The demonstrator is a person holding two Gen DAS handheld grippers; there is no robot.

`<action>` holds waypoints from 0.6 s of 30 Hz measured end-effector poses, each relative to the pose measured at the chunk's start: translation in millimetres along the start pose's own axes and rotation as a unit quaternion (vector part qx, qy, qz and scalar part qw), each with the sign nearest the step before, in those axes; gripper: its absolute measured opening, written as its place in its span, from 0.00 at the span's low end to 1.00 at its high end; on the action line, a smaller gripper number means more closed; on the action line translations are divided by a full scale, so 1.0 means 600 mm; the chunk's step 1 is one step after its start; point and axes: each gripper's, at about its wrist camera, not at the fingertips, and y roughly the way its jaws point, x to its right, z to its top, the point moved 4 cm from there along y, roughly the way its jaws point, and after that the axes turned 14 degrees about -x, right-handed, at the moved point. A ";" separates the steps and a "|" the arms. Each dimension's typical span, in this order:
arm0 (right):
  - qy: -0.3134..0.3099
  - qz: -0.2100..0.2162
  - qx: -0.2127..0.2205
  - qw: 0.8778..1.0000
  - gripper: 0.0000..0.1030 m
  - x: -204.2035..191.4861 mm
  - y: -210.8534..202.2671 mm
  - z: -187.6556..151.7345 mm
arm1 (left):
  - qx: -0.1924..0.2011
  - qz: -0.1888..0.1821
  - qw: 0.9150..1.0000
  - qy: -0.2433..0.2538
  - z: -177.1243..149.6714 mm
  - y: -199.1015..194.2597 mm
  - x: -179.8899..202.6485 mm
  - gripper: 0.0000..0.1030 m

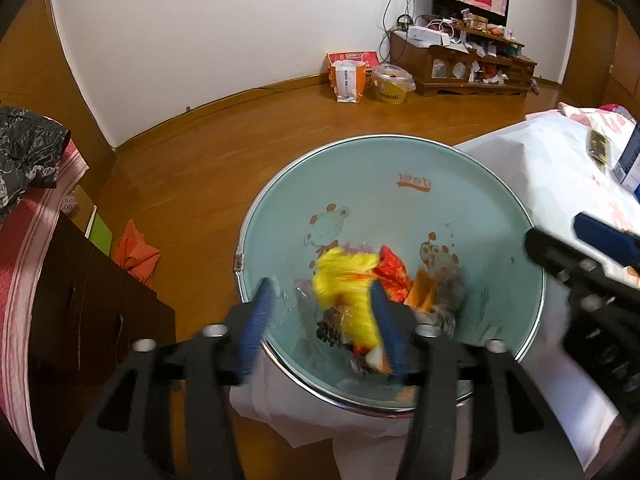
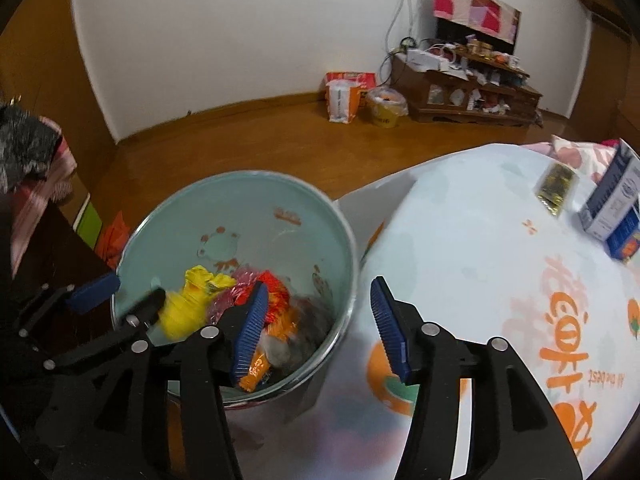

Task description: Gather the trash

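Note:
A pale green trash bin [image 1: 400,152] with a metal rim stands on the floor beside the table; it also shows in the right wrist view [image 2: 240,184]. Inside lie a yellow wrapper [image 1: 344,280], red and orange wrappers [image 1: 394,276] and grey trash. My left gripper [image 1: 324,320] is open above the bin's near rim, with the yellow wrapper blurred between its fingers, loose. My right gripper [image 2: 316,324] is open and empty over the bin's right rim and the table edge. A dark gold packet [image 2: 556,188] and a blue-white carton [image 2: 612,208] lie on the table.
The table has a white cloth with orange print [image 2: 500,264]. A dark cabinet [image 1: 80,300] with striped cloth stands left. Orange cloth [image 1: 134,252] lies on the wooden floor. Bags, a yellow bucket [image 1: 392,84] and a cluttered TV stand [image 1: 464,64] line the far wall.

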 end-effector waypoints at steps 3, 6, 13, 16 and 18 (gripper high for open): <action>0.033 0.002 0.027 0.999 0.76 0.023 -0.027 -0.005 | 0.005 0.001 1.000 0.002 -0.004 -0.008 0.004 0.69; 0.069 -0.007 0.049 0.996 0.88 0.047 -0.048 -0.017 | 0.008 0.008 1.000 0.002 -0.011 -0.018 0.003 0.85; 0.090 -0.035 0.022 0.995 0.90 0.071 -0.046 -0.064 | 0.001 0.020 1.000 -0.010 -0.044 -0.036 -0.007 0.91; 0.109 -0.014 0.014 0.994 0.90 0.071 -0.052 -0.093 | 0.006 0.028 1.000 -0.005 -0.065 -0.050 -0.009 0.91; 0.116 -0.014 0.016 0.993 0.90 0.071 -0.060 -0.109 | 0.012 0.034 0.999 -0.004 -0.079 -0.060 -0.014 0.91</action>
